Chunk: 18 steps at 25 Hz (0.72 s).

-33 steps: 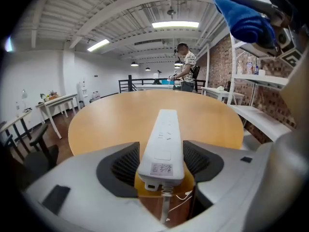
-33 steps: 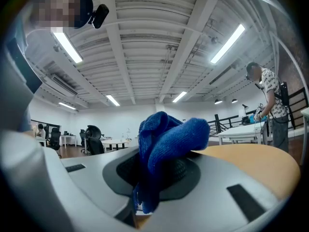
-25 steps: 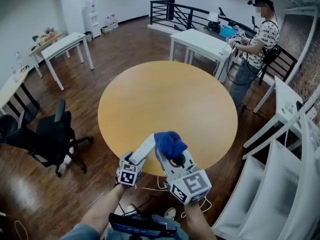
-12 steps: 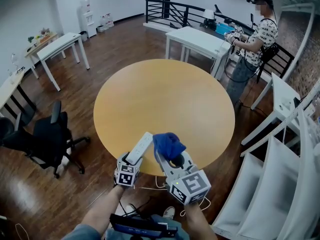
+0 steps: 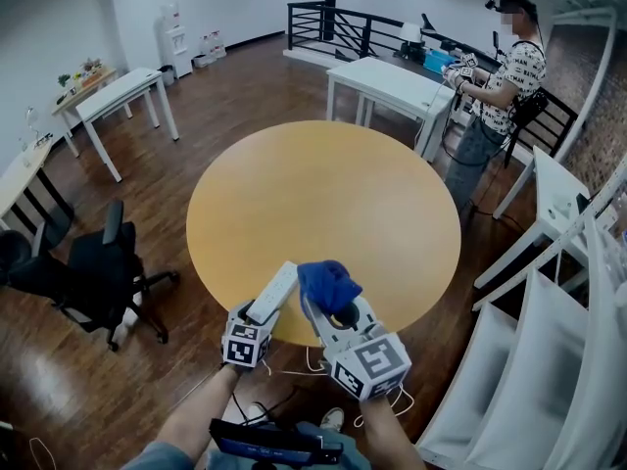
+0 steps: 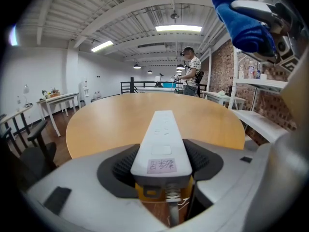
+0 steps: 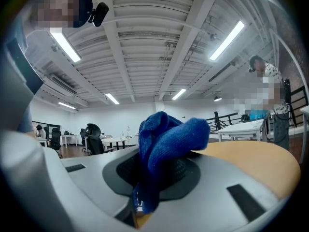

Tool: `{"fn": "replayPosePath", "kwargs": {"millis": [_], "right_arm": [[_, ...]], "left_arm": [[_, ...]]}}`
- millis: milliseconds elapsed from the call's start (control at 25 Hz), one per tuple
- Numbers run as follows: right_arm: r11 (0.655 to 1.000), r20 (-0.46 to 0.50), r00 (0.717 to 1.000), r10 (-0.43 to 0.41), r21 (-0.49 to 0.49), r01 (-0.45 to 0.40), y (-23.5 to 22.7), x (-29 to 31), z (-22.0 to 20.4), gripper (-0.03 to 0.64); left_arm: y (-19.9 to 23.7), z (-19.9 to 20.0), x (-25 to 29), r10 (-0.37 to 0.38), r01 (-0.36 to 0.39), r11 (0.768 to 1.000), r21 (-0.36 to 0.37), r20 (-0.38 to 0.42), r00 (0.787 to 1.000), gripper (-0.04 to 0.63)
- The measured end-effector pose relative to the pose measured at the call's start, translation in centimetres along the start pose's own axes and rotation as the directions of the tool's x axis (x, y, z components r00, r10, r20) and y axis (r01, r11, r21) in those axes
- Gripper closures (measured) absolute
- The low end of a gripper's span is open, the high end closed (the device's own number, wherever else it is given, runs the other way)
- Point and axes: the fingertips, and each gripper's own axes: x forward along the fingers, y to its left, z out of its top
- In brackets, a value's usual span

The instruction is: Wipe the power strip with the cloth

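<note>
Head view: left claw [image 5: 257, 315] clamps power strip [image 5: 279, 284]; right claw [image 5: 330, 306], cloth [image 5: 326, 279] (blue).

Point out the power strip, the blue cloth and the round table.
power strip [image 6: 161, 134]: left gripper view, white top face.
blue cloth [image 7: 166, 139]: right gripper view, bunched middle.
round table [image 5: 323, 204]: head view, bare top.

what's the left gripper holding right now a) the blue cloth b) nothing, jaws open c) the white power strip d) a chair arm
C: the left gripper is shut on the near end of the white power strip, while the blue cloth is clamped in the right gripper.
</note>
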Motion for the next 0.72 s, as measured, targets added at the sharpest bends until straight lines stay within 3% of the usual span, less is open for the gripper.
{"fn": "replayPosePath", "kwargs": {"millis": [240, 400, 720], "right_arm": [[1.0, 0.008, 1.0, 0.015, -0.004, -0.015, 1.1, 0.1, 0.8, 0.548], [1.0, 0.054, 0.998, 0.025, -0.01, -0.024, 1.6, 0.0, 2.2, 0.548], [0.997, 0.149, 0.987, 0.059, -0.066, -0.05, 3.3, -0.4, 6.8, 0.548]], "left_arm": [[-0.7, 3.5, -1.6, -0.019, 0.018, 1.0, 0.013, 0.09, 0.996, 0.302], [-1.6, 7.7, -3.5, -0.041, 0.032, 0.998, 0.049, 0.192, 0.981, 0.304], [-4.1, 17.4, -9.7, -0.097, 0.044, 0.99, 0.132, 0.423, 0.901, 0.304]]}}
